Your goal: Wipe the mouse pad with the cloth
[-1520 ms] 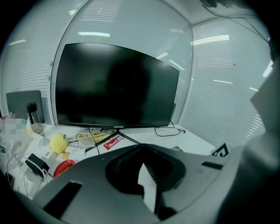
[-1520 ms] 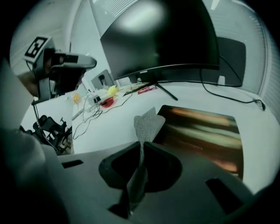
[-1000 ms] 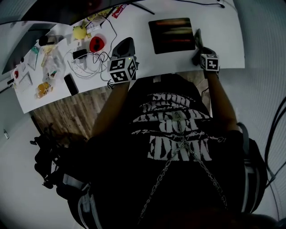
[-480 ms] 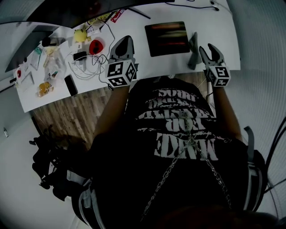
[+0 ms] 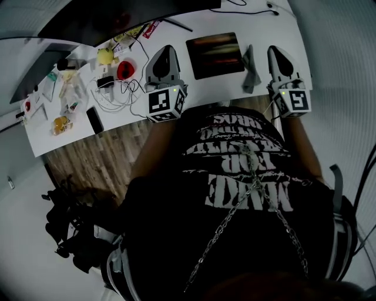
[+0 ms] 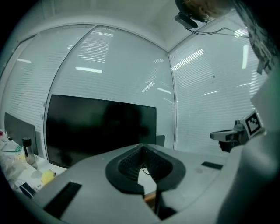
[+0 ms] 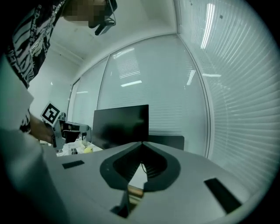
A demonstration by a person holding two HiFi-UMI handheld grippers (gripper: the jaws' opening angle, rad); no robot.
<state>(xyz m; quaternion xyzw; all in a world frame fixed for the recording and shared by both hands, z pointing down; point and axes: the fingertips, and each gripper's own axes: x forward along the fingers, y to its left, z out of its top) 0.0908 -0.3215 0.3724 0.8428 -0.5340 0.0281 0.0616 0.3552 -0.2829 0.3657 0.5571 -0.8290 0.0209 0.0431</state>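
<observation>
The dark mouse pad (image 5: 214, 54) lies on the white desk (image 5: 194, 88). A grey cloth (image 5: 249, 69) sits crumpled just right of the pad, and nothing holds it. My right gripper (image 5: 274, 53) is lifted off the desk to the right of the cloth; its jaws are closing and look shut, with nothing between them (image 7: 142, 143). My left gripper (image 5: 166, 50) hovers left of the pad, shut and empty (image 6: 142, 145). Both point level toward the black monitor (image 6: 100, 131). Each gripper view shows the other gripper: the right gripper (image 6: 232, 134) and the left gripper (image 7: 65, 129).
The desk's left half is cluttered: a red object (image 5: 125, 69), a yellow object (image 5: 104, 56), tangled cables (image 5: 114, 91), a black phone (image 5: 94, 120) and small packets. The monitor (image 5: 117, 17) stands along the far edge. Wooden floor (image 5: 94, 159) lies below the near edge.
The right gripper opened, let go of the cloth, rose off the desk and shut again. The left gripper also rose. The cloth stays beside the pad.
</observation>
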